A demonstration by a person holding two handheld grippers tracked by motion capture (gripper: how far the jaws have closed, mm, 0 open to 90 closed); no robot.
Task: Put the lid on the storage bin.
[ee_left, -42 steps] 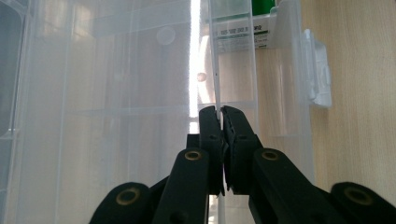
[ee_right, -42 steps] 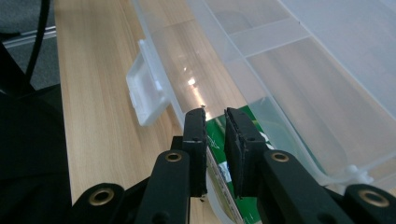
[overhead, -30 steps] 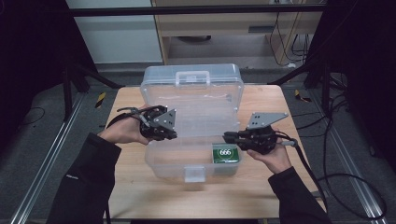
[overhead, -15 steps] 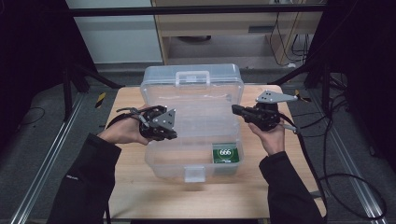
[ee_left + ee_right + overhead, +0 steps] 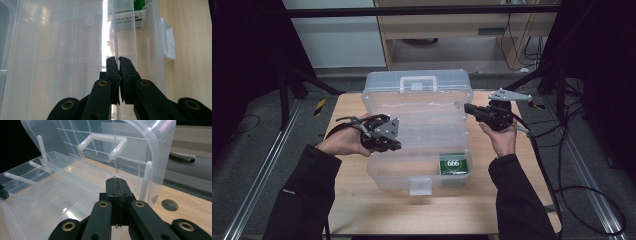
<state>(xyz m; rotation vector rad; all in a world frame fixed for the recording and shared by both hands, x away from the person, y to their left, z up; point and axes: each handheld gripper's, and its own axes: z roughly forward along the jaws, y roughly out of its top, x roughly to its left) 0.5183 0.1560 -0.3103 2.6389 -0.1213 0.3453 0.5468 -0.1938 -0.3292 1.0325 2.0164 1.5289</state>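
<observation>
Right now I have the left gripper (image 5: 396,146) pinching the left wall of the clear plastic storage box (image 5: 422,172), which sits open in the middle of the light wooden table (image 5: 357,200). At the box's right side my right gripper (image 5: 469,107) hovers with jaws pressed together, seemingly on nothing. A green packet marked 666 (image 5: 453,163) lies in the box's front right corner.

High view looks forward and down from above the person's side, taking in the whole tabletop (image 5: 362,210). Both gripper views sit close, looking along their jaws; all three share the clear plastic box (image 5: 419,125) (image 5: 62,50) (image 5: 75,182).
</observation>
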